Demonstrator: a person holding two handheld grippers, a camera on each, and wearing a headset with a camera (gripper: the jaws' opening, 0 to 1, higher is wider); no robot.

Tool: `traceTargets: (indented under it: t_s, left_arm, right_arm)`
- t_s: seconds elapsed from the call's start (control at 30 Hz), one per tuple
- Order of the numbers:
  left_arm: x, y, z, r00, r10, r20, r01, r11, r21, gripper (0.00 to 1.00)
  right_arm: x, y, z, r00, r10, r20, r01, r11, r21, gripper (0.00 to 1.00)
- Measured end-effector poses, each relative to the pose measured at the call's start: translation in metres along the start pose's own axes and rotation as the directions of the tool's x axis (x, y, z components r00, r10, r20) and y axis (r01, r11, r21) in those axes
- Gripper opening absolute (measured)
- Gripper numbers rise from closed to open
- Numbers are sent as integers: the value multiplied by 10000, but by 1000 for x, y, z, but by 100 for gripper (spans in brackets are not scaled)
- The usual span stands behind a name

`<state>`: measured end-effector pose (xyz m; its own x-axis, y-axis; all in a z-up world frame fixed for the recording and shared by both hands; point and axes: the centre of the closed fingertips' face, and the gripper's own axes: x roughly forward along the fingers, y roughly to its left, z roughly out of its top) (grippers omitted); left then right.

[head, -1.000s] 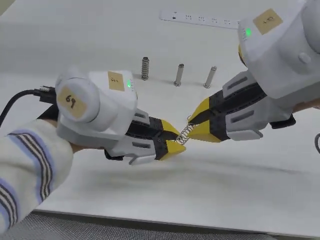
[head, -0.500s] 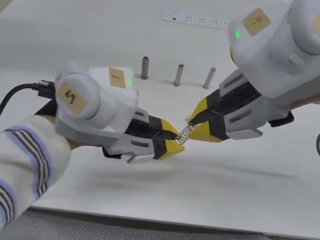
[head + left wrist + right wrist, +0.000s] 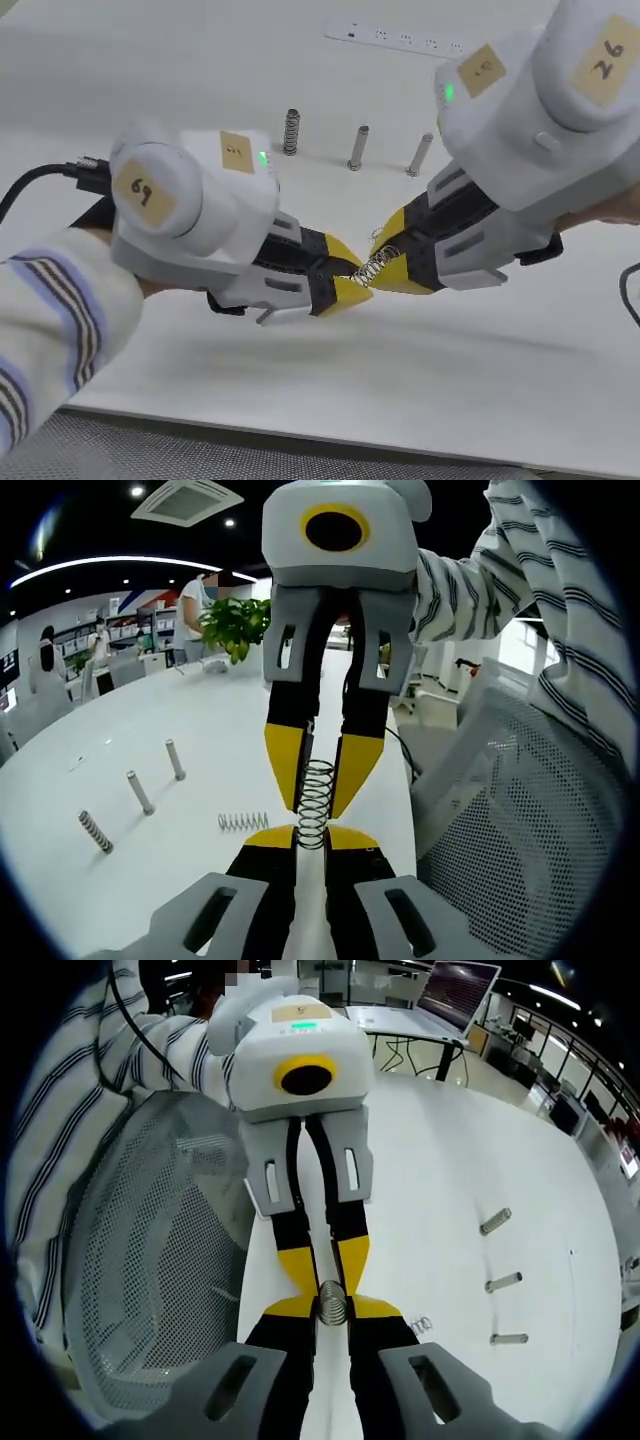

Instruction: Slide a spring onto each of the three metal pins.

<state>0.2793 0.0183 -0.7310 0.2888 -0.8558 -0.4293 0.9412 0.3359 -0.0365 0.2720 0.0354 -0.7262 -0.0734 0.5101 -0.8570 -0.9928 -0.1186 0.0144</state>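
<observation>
Spring (image 3: 373, 269): frame centre, bridging both grippers' tips.
Left gripper (image 3: 356, 281): narrow, pinching one end.
Right gripper (image 3: 384, 260): narrow, pinching the other end.
Bare pins (image 3: 357, 148): upper centre.
Advice: let one side release only once the other's grip looks firm, leaving the coil's mouth free.

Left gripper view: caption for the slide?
Left gripper and right gripper both pinch one spring; a loose spring lies on the table.

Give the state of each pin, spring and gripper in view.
held spring, off the table, gripped at both ends
left gripper, shut on held spring
right gripper, shut on held spring
left pin, standing, fitted spring on it
middle pin, standing, bare
right pin, standing, bare
loose spring, lying on table
</observation>
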Motion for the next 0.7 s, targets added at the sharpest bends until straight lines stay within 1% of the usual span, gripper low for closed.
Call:
traceTargets:
  t_s: [0.13,0.23,0.33,0.43,0.53,0.57,0.6,0.7]
  left_arm:
    - [-1,-1,1,10000,-35,35,35,10000,-5,1]
    - [-1,-2,-2,10000,-7,-51,8,9998,191,1]
    - [-1,-3,-3,10000,-53,-70,54,9998,170,1]
    - [-1,-3,-4,9999,-30,-123,30,10000,-9,1]
    - [-2,-2,-5,9999,-20,-150,21,10000,52,1]
    - [-2,-2,-5,9999,-71,-149,72,10000,54,1]
    - [-2,-4,-5,9997,-180,-162,178,9998,-83,1]
    - [-4,-4,-6,9997,-166,-179,162,9996,-217,2]
  right_arm:
    - [3,0,1,10000,43,-10,-43,10000,-45,9]
    - [4,1,0,9999,85,-61,-86,9999,-115,9]
    - [5,2,0,9998,164,-80,-164,9998,-84,8]
    - [6,2,0,9999,103,-130,-103,9999,42,8]
    - [7,2,1,9999,74,-146,-71,9998,170,8]
    - [7,2,2,9998,95,-150,-92,9997,209,8]
    - [7,3,2,9998,162,-153,-157,9994,305,8]
    - [7,4,4,9998,164,-108,-162,9997,155,8]
